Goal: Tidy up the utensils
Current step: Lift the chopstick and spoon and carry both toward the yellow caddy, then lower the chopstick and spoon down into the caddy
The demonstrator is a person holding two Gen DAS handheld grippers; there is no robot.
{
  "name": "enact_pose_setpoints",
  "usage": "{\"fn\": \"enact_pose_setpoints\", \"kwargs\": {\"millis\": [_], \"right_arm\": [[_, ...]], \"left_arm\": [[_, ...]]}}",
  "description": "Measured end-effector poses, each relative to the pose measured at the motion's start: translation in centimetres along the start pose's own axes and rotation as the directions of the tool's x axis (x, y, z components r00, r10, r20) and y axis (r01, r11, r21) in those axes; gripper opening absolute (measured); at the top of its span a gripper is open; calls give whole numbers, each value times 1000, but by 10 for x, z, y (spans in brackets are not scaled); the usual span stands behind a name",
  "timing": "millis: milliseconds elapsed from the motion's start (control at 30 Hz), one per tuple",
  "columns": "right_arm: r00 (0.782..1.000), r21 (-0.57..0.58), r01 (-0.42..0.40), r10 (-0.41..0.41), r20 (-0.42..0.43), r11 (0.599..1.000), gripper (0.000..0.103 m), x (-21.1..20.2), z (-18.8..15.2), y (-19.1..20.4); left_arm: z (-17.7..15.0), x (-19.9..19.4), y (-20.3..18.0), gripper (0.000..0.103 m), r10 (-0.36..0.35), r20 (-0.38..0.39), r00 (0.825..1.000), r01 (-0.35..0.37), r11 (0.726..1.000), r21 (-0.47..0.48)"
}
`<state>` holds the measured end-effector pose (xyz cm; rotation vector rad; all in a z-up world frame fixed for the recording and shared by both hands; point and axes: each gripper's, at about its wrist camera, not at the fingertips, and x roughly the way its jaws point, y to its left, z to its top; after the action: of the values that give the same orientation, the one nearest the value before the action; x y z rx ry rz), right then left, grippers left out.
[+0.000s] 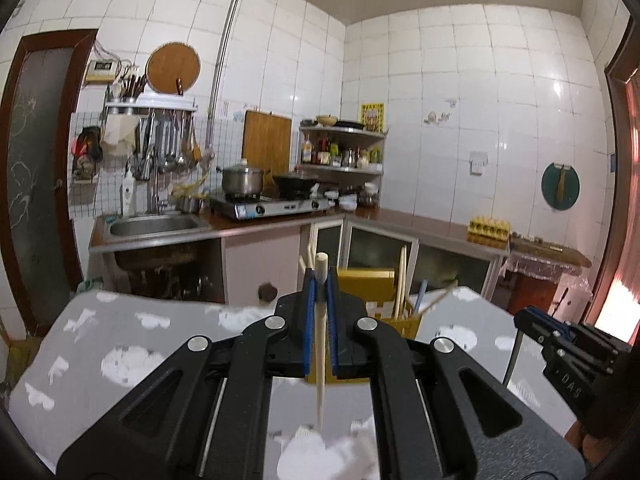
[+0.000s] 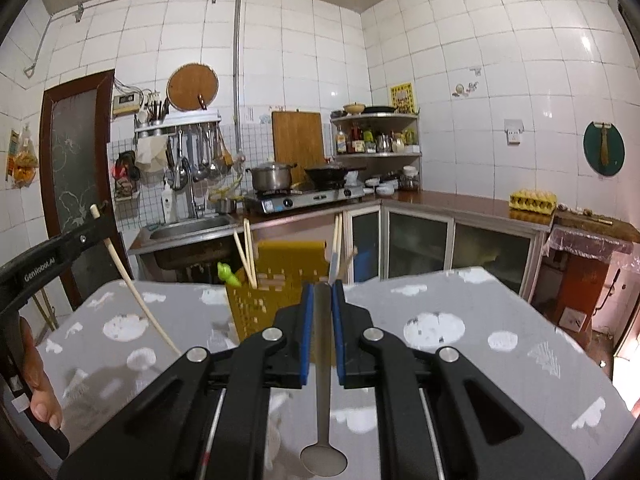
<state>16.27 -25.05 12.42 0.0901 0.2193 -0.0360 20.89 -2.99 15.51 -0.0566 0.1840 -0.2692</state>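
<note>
Steel shows only from our right claw [image 2: 321,300]: it clamps a spoon [image 2: 322,392], bowl hanging low. Our left claw [image 1: 319,292] pinches a chopstick [image 1: 320,344] above the tabletop [image 1: 120,344]. Beyond, our claws half hide the yellow holder [image 2: 256,300].

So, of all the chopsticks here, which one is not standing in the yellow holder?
The pale chopstick clamped in the left gripper; the others lean inside the yellow holder.
</note>
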Motion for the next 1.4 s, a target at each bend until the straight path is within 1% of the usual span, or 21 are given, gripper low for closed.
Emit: {"fn": "enact_pose_setpoints", "kwargs": {"millis": [133,233,267,333,433,533,600,733,767,800,833,900,967,1000,1067,1100,1133,1267,1300,1367,1400], "right_arm": [[999,12,-9,9,36,1000,10,11,23,1],[998,10,-12,11,66,1000,10,22,41,3],[997,10,-12,11,71,1000,10,26,46,4],[996,18,-20,18,85,1000,10,35,58,8],[993,14,-26,25,119,1000,10,49,78,12],[992,28,-47,43,121,998,10,56,86,13],[992,18,-51,49,118,999,10,55,81,13],[997,8,-40,39,67,999,10,60,60,9],[998,16,-40,39,53,999,10,62,55,8],[999,22,-38,37,35,999,10,63,49,5],[999,25,-35,35,17,999,10,64,43,3],[999,23,-30,31,-13,999,10,66,34,-1],[999,19,-24,24,-33,1000,10,65,27,-5],[999,17,-21,21,-43,1000,10,65,24,-7],[998,16,-15,16,-65,1000,10,63,16,-12],[997,15,-13,14,-73,1000,10,63,12,-13],[997,15,-12,13,-78,1000,10,62,10,-14],[994,19,-3,5,-114,1000,10,62,-4,-19],[993,23,-1,4,-119,1000,10,63,-6,-20],[992,25,1,3,-126,1000,10,62,-10,-19],[992,26,1,2,-129,1000,10,62,-12,-20]], "left_arm": [[28,11,-4,4,-26,25,999,27,1000,-15],[49,21,-10,4,-21,61,998,21,1000,-5],[54,25,-11,0,-20,68,997,21,1000,-6],[67,35,-12,0,-35,81,996,37,999,-16],[81,50,-16,0,-32,98,995,33,999,-8],[84,62,-10,0,-35,48,998,36,999,-17],[78,65,4,0,-6,30,1000,7,999,-37],[51,85,33,0,49,-94,994,-54,997,-48],[44,90,39,1,62,-121,991,-68,996,-50],[36,94,45,5,68,-153,986,-77,995,-56],[25,100,51,9,66,-202,977,-80,995,-60],[1,109,60,34,81,-282,956,-101,993,-59],[-19,116,63,47,89,-330,940,-113,992,-54],[-27,120,65,48,89,-354,931,-114,992,-52],[-53,127,64,49,64,-437,897,-99,993,-59],[-60,129,64,50,58,-458,887,-97,993,-62],[-75,132,62,50,44,-497,867,-89,994,-67],[-116,132,44,52,23,-585,810,-67,996,-55],[-128,131,39,52,17,-614,789,-60,997,-49],[-141,130,29,52,22,-645,764,-57,998,-33],[-149,130,24,52,26,-665,747,-51,999,-18]]}}
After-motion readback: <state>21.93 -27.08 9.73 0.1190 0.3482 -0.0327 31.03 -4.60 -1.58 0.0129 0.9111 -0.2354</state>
